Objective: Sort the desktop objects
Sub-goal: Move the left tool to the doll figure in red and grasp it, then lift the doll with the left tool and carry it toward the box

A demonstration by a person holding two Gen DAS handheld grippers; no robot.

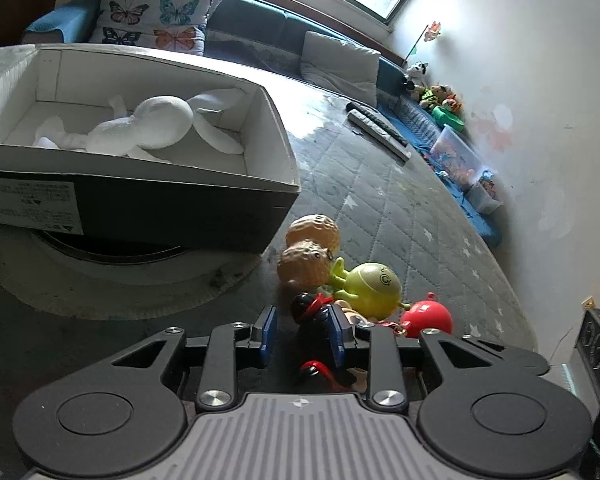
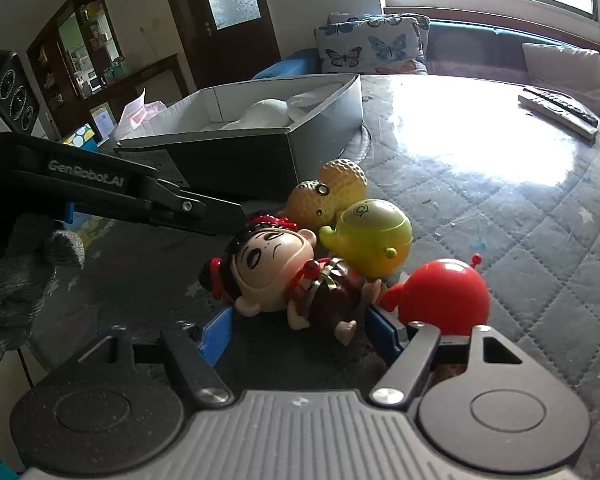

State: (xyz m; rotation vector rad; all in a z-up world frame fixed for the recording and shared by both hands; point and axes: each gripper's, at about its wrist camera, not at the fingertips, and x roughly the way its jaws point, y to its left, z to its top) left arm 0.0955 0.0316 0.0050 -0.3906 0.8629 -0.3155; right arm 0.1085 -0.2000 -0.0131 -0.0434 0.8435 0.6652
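From the left wrist view, your left gripper (image 1: 302, 334) is low over the quilted table mat (image 1: 400, 208) with its blue pads spread wide, and the black-haired doll (image 1: 314, 312) lies between them; the right pad seems to touch the doll's side, the left pad stands clear, so nothing is clamped yet. Centre the doll's head between the pads before you squeeze, and keep clear of the yellow-green toy (image 1: 370, 286), the two tan peanut-shaped toys (image 1: 310, 248) and the red round toy (image 1: 428, 318) crowded just beyond. The open shoe box (image 1: 260, 168), white stuffing inside, sits near on the left and looks like the likely drop place. From the right wrist view, your right gripper (image 2: 300, 330) is also spread wide and holds nothing; the doll (image 2: 276, 276) lies on its back just ahead of the pads, its feet nearest you, the red toy (image 2: 444, 296) just beside the right pad. The left gripper's arm reaches in from the left, its tip at the doll's hair. Hold this right one level and still so it does not nudge the cluster.
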